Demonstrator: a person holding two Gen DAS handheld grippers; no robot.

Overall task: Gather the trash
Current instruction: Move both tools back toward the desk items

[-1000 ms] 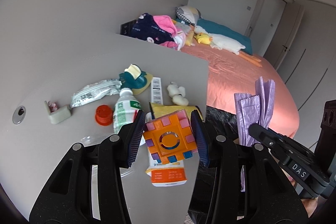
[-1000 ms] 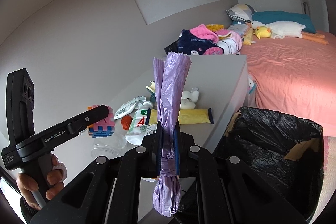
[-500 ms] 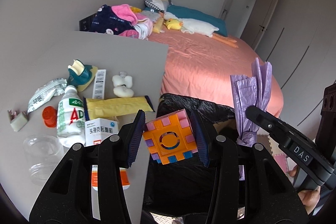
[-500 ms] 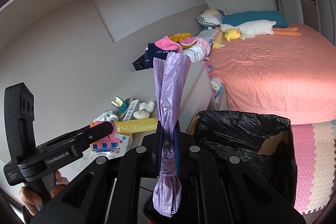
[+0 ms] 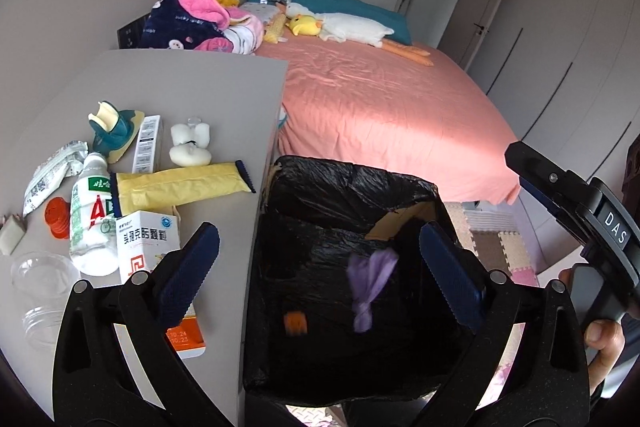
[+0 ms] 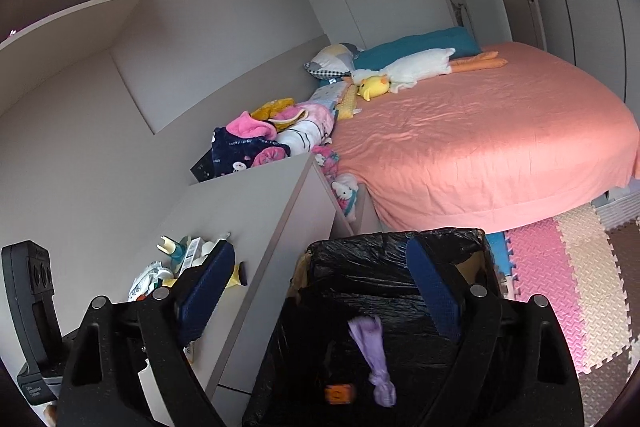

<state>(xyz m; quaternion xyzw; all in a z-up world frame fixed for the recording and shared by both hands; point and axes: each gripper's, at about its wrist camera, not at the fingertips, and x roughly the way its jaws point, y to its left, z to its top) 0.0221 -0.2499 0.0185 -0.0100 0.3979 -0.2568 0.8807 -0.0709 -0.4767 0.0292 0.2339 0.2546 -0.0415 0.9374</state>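
Note:
A bin lined with a black bag (image 5: 348,187) (image 6: 360,259) stands beside the grey table (image 5: 180,87). Inside it are a purple plastic bag (image 5: 370,287) (image 6: 374,359) and an orange toy cube (image 5: 295,323) (image 6: 339,394), both blurred. My left gripper (image 5: 320,267) is open and empty above the bin. My right gripper (image 6: 320,291) is open and empty above the bin too; its body shows at the right of the left wrist view (image 5: 576,203). On the table lie a yellow packet (image 5: 180,183), a white bottle (image 5: 90,215), a medicine box (image 5: 152,247) and a clear cup (image 5: 40,287).
An orange cap (image 5: 56,219), a silver wrapper (image 5: 52,171), a teal toy (image 5: 112,131), a barcode strip (image 5: 146,145) and a white figure (image 5: 190,147) also lie on the table. A bed with a pink sheet (image 5: 380,99) and foam floor mats (image 6: 568,267) are beyond the bin.
Both grippers have opened over the bin. The orange cube has left my left gripper and the purple bag my right gripper; both now are inside the black bag.

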